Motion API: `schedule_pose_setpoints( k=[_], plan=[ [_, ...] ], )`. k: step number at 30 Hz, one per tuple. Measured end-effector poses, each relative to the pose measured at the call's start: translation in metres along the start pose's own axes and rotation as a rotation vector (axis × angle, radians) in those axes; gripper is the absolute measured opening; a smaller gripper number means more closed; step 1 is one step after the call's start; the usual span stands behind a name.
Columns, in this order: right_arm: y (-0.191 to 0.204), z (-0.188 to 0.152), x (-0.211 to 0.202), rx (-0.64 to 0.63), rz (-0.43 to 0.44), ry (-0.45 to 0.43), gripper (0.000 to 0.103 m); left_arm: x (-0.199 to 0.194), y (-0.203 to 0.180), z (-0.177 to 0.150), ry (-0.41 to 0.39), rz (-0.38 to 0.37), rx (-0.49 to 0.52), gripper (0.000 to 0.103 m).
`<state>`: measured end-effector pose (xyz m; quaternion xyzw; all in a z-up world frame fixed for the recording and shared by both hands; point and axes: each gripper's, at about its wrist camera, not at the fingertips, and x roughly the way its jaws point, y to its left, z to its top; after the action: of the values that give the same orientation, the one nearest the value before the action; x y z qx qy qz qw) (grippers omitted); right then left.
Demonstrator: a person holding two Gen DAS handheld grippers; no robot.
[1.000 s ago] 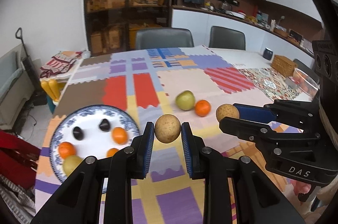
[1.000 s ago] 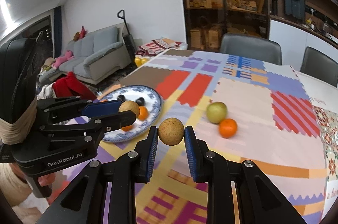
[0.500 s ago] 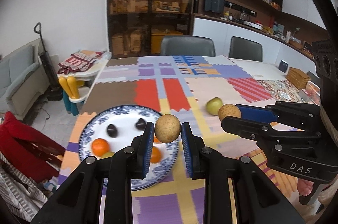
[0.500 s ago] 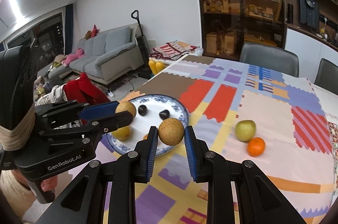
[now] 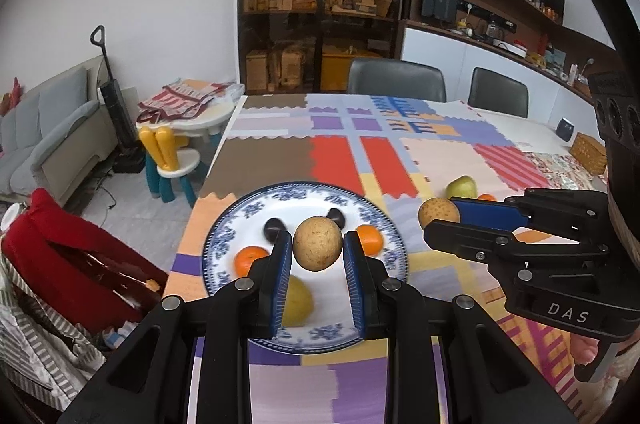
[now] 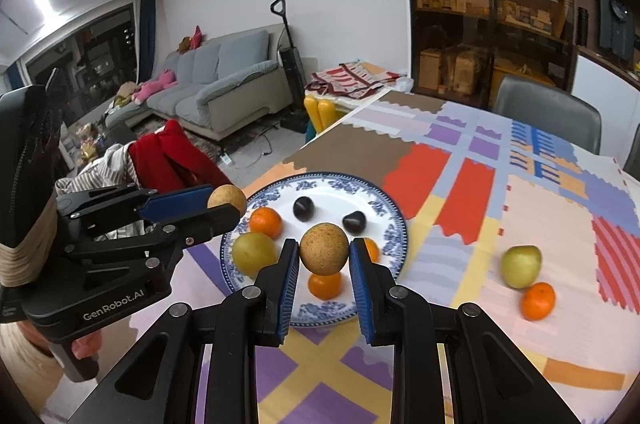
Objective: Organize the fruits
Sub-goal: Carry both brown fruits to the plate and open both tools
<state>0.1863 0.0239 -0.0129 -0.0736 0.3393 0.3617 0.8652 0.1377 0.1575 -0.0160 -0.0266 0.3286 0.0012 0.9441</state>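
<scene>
Left tongs clamp one brown fruit; right tongs clamp another; both hang above the plate. Advice: lower each onto bare plate beyond the tips, clear of oranges; release gently, lest it roll.

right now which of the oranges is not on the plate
The orange lying on the patchwork cloth beside the green pear, off to the right of the blue-patterned plate. The other three oranges all sit on the plate.
</scene>
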Motion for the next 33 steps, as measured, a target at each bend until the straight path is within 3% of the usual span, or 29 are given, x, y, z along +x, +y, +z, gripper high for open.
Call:
schedule_pose_setpoints(
  k=[16, 33],
  plan=[
    [0.000, 0.008, 0.073, 0.004, 0.009, 0.126, 0.027, 0.060, 0.034, 0.000, 0.102, -0.020, 0.009, 0.026],
    [-0.019, 0.012, 0.117, 0.042, -0.019, 0.191, 0.028, 0.108, 0.029, 0.002, 0.212, -0.045, 0.086, 0.027]
  ],
)
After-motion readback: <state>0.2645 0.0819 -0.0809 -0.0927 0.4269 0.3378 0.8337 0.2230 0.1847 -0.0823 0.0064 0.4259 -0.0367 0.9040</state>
